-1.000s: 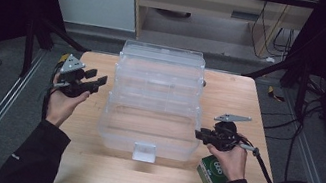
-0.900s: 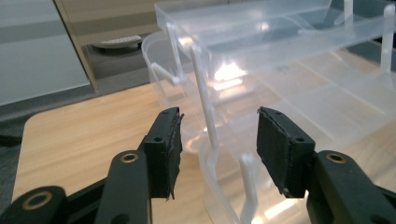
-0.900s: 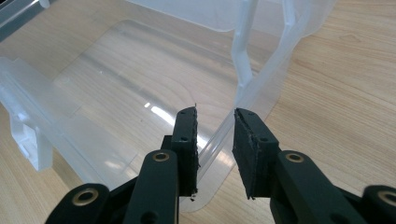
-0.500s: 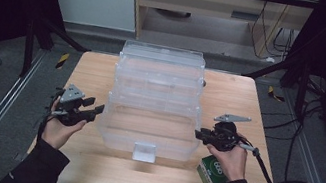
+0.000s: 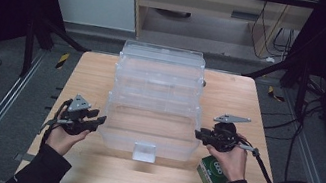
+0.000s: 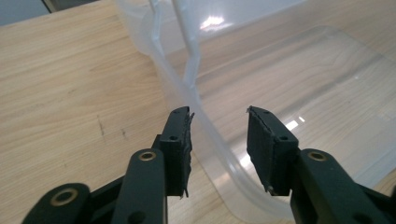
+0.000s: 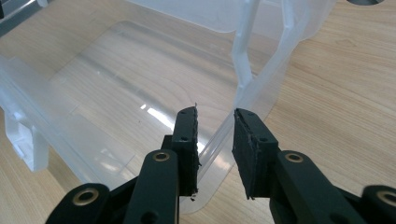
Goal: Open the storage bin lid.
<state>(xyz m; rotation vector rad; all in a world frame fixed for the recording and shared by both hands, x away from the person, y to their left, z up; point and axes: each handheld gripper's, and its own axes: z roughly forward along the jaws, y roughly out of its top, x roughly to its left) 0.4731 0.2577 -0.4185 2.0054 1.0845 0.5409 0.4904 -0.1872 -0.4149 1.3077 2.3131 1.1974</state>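
A clear plastic tiered box (image 5: 160, 71) stands open in the middle of the wooden table (image 5: 88, 73), its lower tray (image 5: 117, 137) nearest me. My left gripper (image 5: 99, 121) is at the tray's left wall. In the left gripper view the rim (image 6: 205, 126) runs between the jaws of this gripper (image 6: 219, 135), which have just been closing; a gap still shows beside the right pad. My right gripper (image 5: 198, 134) is at the tray's right wall. In the right gripper view its jaws (image 7: 215, 135) stand narrow with the rim (image 7: 243, 79) pinched between the pads.
A small green box (image 5: 211, 172) lies on the table under my right hand. A white latch (image 5: 144, 151) sticks out of the tray's front wall. Cables trail from both grippers. Dark floor, rails and a cabinet surround the table.
My left hand has come down and toward me along the box's left side, from level with the upper tiers to the lower tray's wall. The right hand has kept still.
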